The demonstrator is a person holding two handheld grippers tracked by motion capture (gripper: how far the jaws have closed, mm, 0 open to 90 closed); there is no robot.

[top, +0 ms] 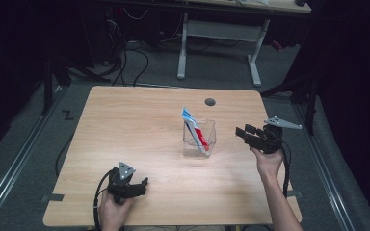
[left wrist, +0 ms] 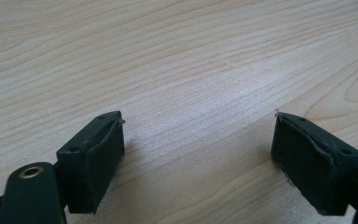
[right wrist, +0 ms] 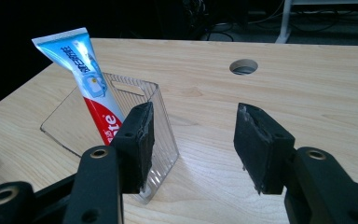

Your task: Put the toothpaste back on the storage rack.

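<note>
A red, white and blue toothpaste tube (top: 195, 129) leans upright in a clear plastic box (top: 212, 138) near the middle of the wooden table (top: 139, 125). My right gripper (top: 243, 133) hovers just right of the box, aimed at it, open, with nothing between its jaws. In the right gripper view the tube (right wrist: 86, 79) and the box (right wrist: 164, 140) lie ahead and left of the right gripper (right wrist: 193, 126); its left jaw overlaps the box's near corner. My left gripper (top: 142, 185) rests low at the table's front left, open over bare wood (left wrist: 198, 140).
A round cable hole (top: 210, 102) sits in the table behind the box, also seen in the right gripper view (right wrist: 243, 66). Beyond the far edge stand a white desk frame (top: 183, 53) and loose cables on the floor. Dark surroundings flank both sides.
</note>
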